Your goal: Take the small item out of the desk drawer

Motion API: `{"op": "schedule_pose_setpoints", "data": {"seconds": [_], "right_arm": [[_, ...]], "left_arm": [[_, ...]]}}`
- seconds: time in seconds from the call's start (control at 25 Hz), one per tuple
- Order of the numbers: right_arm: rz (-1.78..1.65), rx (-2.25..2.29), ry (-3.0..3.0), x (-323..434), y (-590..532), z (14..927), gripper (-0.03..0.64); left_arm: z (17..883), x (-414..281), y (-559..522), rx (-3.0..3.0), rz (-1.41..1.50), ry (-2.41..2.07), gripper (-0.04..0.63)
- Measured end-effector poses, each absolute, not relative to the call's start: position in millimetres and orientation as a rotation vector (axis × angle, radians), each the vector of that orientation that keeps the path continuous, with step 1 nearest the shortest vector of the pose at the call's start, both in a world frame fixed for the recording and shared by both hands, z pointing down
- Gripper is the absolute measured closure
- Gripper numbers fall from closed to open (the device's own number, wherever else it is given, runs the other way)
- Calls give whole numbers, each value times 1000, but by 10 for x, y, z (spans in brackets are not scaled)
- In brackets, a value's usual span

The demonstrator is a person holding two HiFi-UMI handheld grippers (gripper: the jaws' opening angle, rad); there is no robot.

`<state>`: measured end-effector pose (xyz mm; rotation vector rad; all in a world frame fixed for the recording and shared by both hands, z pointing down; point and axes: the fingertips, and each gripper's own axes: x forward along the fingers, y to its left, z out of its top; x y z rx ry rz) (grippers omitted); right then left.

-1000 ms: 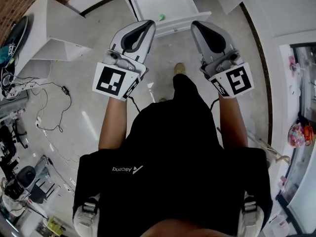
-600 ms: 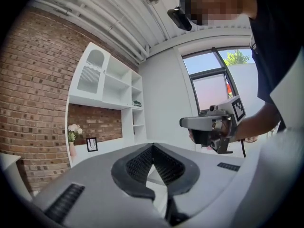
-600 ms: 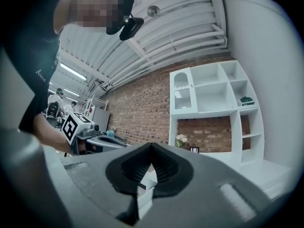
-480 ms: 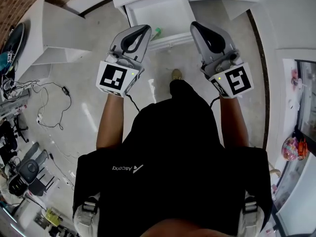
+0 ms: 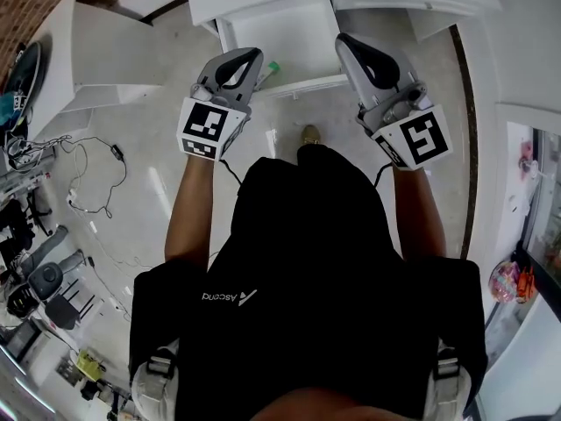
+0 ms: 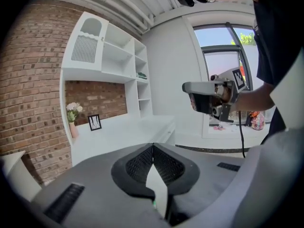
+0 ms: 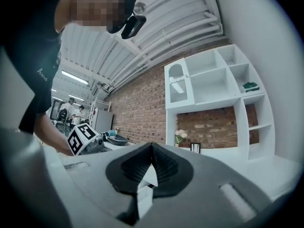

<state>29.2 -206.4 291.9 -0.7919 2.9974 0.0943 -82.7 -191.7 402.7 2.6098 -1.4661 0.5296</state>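
The small green item (image 5: 273, 66) lies in the open white drawer (image 5: 294, 29), close to its front edge, at 12 o'clock in the head view. The left gripper (image 5: 249, 55) hovers over that edge with the item just beside its tip at about 3 o'clock; whether they touch cannot be told. Its own view shows the two dark ribbed pads pressed together at the tips with nothing between them. The right gripper (image 5: 348, 42) hangs at 1 o'clock, over the drawer's right front corner, well apart from the item. Its jaws are likewise closed tip to tip and empty. At 6 o'clock from the drawer, on the pale floor (image 5: 337, 125), one shoe (image 5: 310, 134) of the person shows between the two forearms. A low white shelf unit (image 5: 105, 60) stands at 10 o'clock, and loose cables (image 5: 88, 174) trail over the floor at 9 o'clock. The gripper views look out at a brick wall (image 6: 28, 80) with white shelving (image 6: 109, 56), a vase of flowers (image 6: 72, 114) and a small picture frame (image 6: 95, 122) on the desk top.
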Motion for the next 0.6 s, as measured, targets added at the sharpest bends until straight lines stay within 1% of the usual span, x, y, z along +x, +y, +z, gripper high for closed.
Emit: {"op": "schedule_pose_setpoints", "data": {"seconds": [0.24,0.6], "right_arm": [[53,-774,3006,303,-2329,3016,615],[-11,-835,3002,388,-2623,3186,615]], "left_arm": [[4491,-844,-2147,2503,721,-1356,597],[5400,-949,-2403,2333,1087,-1154,584]]}}
